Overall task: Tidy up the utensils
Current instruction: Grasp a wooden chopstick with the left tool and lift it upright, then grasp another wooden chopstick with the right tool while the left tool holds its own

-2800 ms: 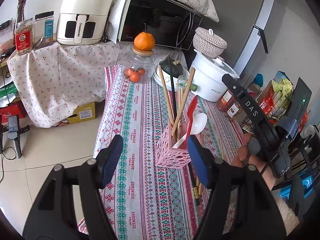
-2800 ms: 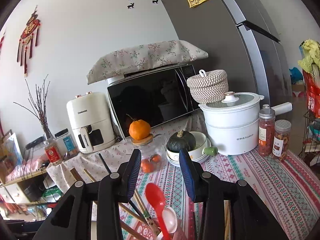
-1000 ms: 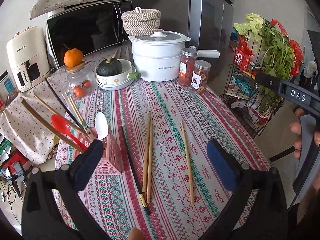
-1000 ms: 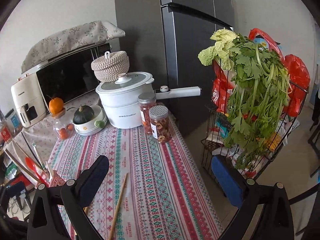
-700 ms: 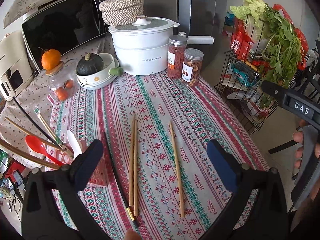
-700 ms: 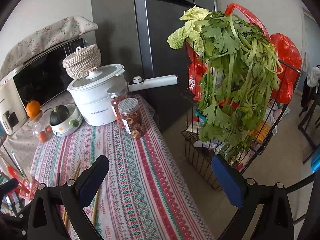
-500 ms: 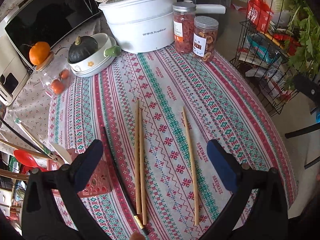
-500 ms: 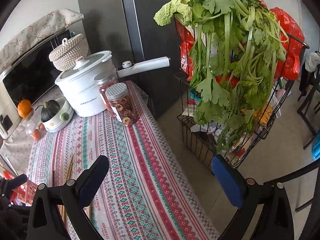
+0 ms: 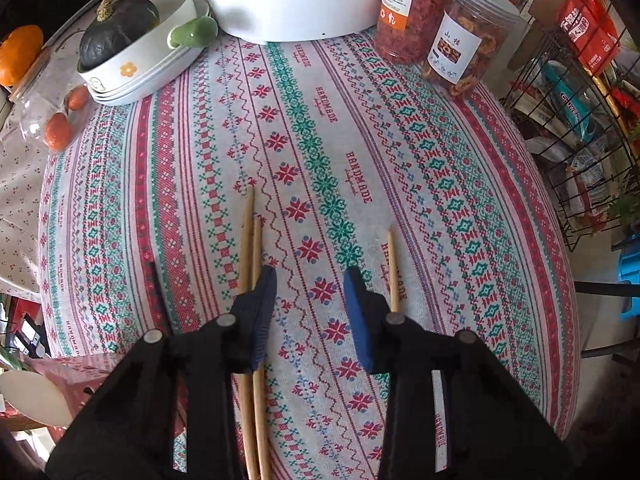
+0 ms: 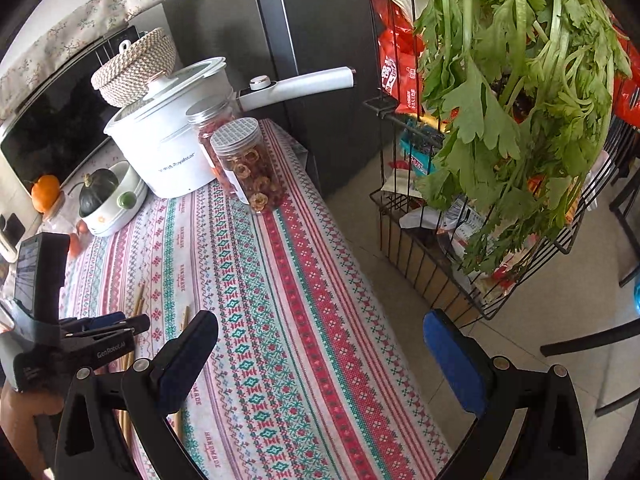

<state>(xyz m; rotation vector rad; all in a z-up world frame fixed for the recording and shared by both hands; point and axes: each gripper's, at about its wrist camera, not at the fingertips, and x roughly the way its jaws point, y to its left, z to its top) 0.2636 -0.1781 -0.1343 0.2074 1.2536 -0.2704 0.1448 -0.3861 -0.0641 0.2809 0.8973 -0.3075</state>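
Patterned tablecloth underneath, left gripper spread low between paired chopsticks and single chopstick, right gripper wide, empty; three loose, pink holder beside, sorting seemingly unfinished.

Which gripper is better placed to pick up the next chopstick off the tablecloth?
Left. The left gripper hangs low over the tablecloth, open, between the chopstick pair and the single chopstick. The right gripper is open too, but points toward the table's edge.
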